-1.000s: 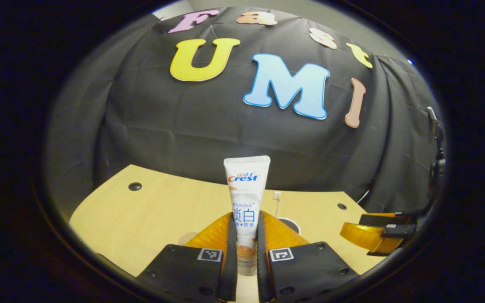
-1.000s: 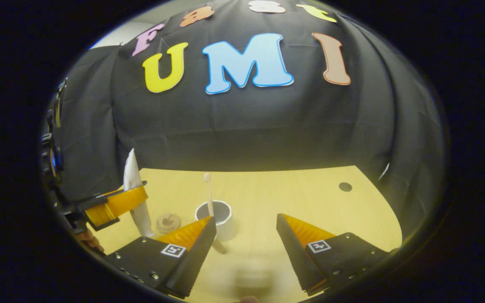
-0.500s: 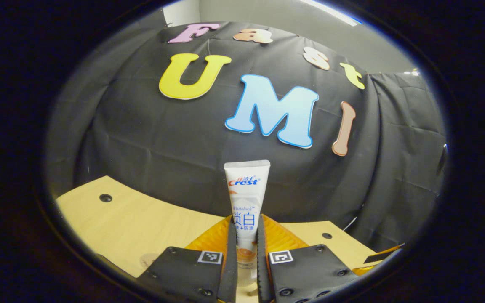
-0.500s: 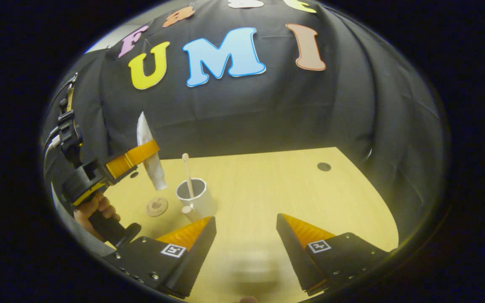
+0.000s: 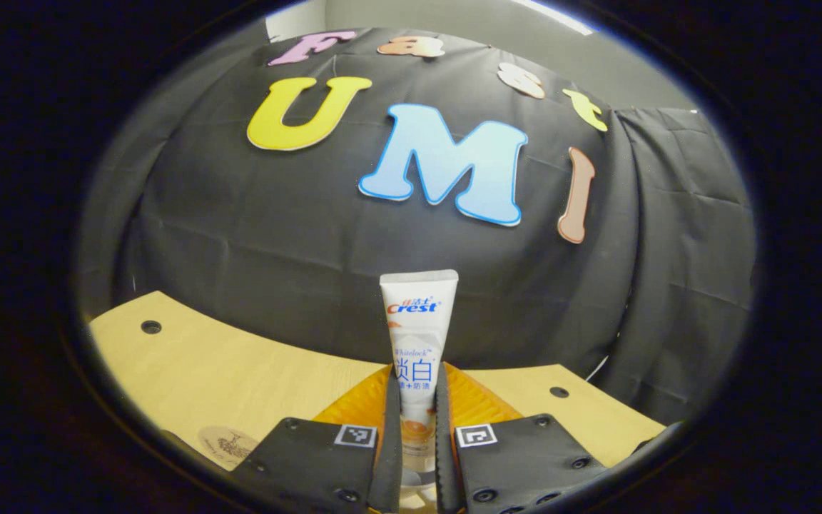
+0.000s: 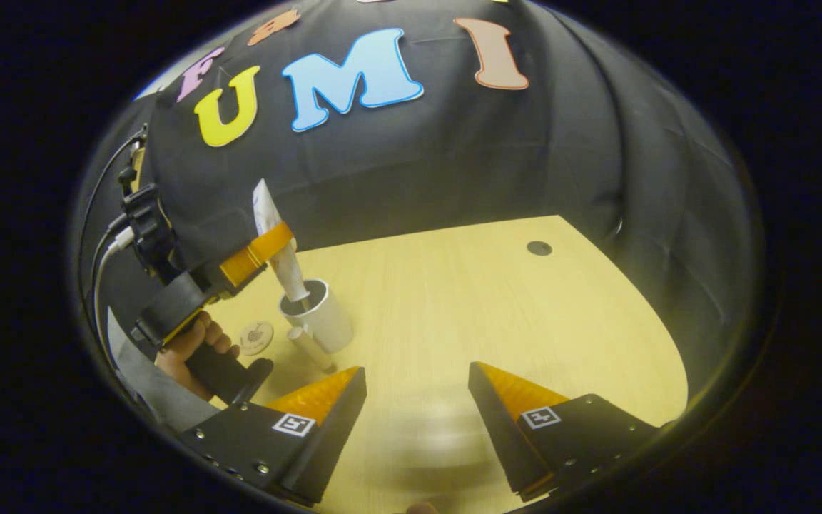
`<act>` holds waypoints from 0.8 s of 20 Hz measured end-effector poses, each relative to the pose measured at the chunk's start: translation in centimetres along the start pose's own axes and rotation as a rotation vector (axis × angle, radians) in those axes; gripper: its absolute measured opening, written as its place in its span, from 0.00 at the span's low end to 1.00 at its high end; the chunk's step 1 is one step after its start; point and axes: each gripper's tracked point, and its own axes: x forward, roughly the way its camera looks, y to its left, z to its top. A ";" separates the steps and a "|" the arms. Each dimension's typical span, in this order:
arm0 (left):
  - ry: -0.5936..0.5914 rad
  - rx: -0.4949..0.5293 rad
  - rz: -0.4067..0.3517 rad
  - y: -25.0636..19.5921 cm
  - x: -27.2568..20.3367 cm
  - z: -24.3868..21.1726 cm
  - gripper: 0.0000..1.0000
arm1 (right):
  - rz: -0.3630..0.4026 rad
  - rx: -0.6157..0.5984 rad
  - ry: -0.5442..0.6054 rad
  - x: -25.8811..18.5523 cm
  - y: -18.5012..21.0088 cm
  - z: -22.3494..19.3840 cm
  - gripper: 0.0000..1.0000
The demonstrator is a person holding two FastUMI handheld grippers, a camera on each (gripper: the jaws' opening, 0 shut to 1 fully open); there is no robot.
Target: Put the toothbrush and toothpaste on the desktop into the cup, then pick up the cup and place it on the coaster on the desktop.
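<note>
Toothpaste (image 5: 418, 335) stands upright, clenched between the left gripper's (image 5: 418, 400) fingers, crimped end up. In the right gripper view that tube hangs tilted over the white cup (image 6: 318, 321), its cap end at or just inside the rim at about 11 o'clock from the right gripper (image 6: 417, 400) — whose fingers are spread wide with nothing between them, low over the counter (image 6: 468, 314). Whether the toothbrush is already in the cup I cannot tell; a pale stick-like shape lies against the cup's near side, too unclear to name. The round coaster (image 6: 257, 335) lies just beside the cup at its 9 o'clock. Judged from this, the toothpaste drop is in hand: next the tube needs lowering deeper and releasing, gently — an off-centre push could tip the cup.
</note>
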 end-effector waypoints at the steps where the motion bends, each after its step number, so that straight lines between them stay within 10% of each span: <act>1: 0.006 0.001 0.005 0.2 0.2 -0.4 0.26 | 0.003 0.002 0.003 0.0 0.1 -0.1 0.89; 10: 0.043 -0.022 -0.025 0.8 -0.5 -1.0 0.43 | 0.010 0.013 0.020 0.7 1.7 -0.4 0.89; 16: 0.034 -0.009 -0.054 0.8 -2.2 1.1 0.93 | 0.015 -0.004 0.011 0.6 3.9 -0.3 0.89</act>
